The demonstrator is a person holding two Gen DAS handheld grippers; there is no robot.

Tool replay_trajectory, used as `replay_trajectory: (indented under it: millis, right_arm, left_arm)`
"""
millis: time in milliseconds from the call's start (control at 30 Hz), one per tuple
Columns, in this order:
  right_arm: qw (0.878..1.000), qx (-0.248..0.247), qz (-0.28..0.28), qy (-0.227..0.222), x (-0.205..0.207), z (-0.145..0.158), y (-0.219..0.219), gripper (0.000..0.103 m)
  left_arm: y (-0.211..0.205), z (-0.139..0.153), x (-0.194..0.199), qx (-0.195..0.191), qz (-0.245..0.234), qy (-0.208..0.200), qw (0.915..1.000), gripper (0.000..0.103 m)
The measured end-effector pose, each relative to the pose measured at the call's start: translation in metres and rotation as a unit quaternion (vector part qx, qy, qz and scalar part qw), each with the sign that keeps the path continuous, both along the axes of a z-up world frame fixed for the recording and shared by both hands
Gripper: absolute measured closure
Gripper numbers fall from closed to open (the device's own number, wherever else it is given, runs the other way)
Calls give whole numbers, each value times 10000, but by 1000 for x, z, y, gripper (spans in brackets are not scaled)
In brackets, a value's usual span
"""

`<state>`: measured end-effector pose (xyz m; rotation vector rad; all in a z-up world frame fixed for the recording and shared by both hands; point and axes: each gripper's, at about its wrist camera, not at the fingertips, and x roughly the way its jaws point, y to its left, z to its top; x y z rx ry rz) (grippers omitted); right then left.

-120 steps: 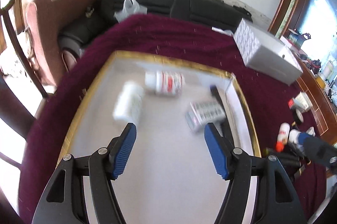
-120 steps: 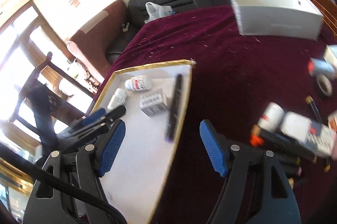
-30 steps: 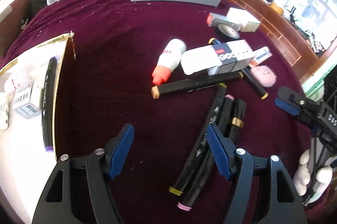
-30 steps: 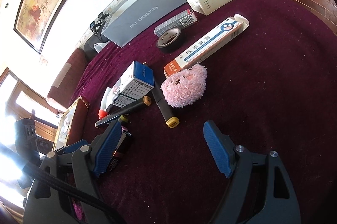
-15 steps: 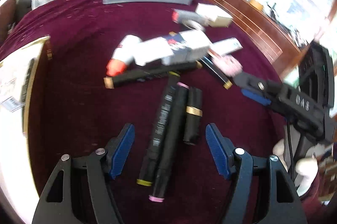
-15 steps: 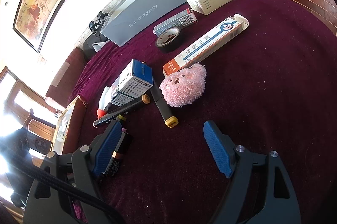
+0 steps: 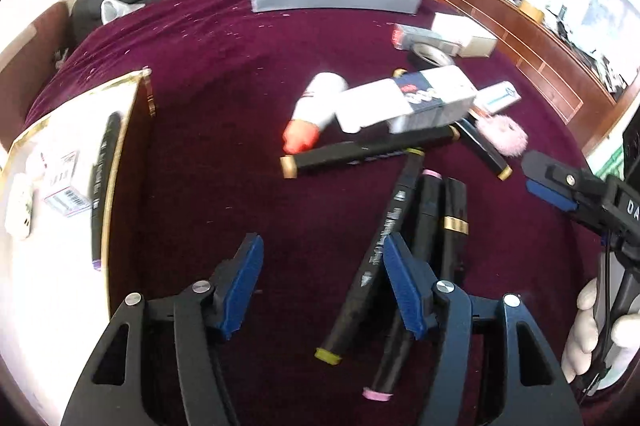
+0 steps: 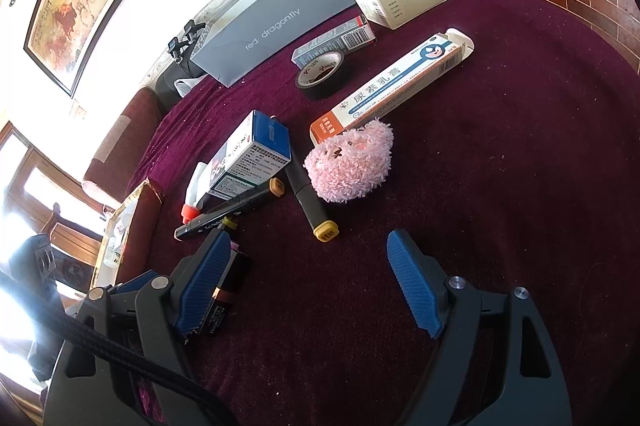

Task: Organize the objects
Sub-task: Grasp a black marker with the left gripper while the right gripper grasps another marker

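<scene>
Maroon cloth covers the table, and over it the left tongs have just been closing, jaws still parted with nothing but bare cloth between them, the right pad lying over the yellow-tipped marker at about 2 o'clock. Beyond, at 12 to 1 o'clock, lie the tan-capped marker, red-capped white bottle and blue-and-white box, with the gold-edged tray off at 9 o'clock. Right tongs hang wide apart and empty, the pink fluffy toy at 12 o'clock.
</scene>
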<state>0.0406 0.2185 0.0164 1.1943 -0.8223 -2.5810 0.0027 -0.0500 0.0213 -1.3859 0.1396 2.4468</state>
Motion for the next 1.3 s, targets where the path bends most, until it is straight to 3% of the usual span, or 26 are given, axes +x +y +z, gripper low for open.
replay_trajectory:
  millis: [133,300,433,600,800,867,933,967,1100,1300]
  right_arm:
    - [10000,2,5,1,0,0,0,22]
    - [10000,17,7,1,0,0,0,22]
    - [10000,22,10,2,1,1,0,22]
    - [10000,25,15,3,1,1,0,21]
    - [10000,35,21,5,0,1,0,21]
    - [10000,55,28,9,0,2,-1,21]
    - [10000,70,32,12,0,2,-2,20]
    - [10000,76,36,15,0,2,-2,20]
    - [9999,136,48,26,0,2,-4,19]
    - [9996,274,52,24,0,3,-8,19]
  left_arm:
    - [-7,-6,-3,-103,-65,-87,9999,47]
    - [2,9,6,142,-380,226,9989,47]
    - [18,2,8,-412,-685,308,9963,45]
    - [30,-7,13,-801,-968,330,9915,46]
    - [46,-9,10,-766,-1027,365,9911,47]
    - [51,-10,12,-693,-974,372,9921,53]
    - [56,-10,14,-529,-1026,282,9929,84]
    - [58,-9,16,-480,-1038,267,9931,89]
    - [55,-3,27,-312,-966,339,9943,91]
    - [11,27,38,268,-490,480,9973,90]
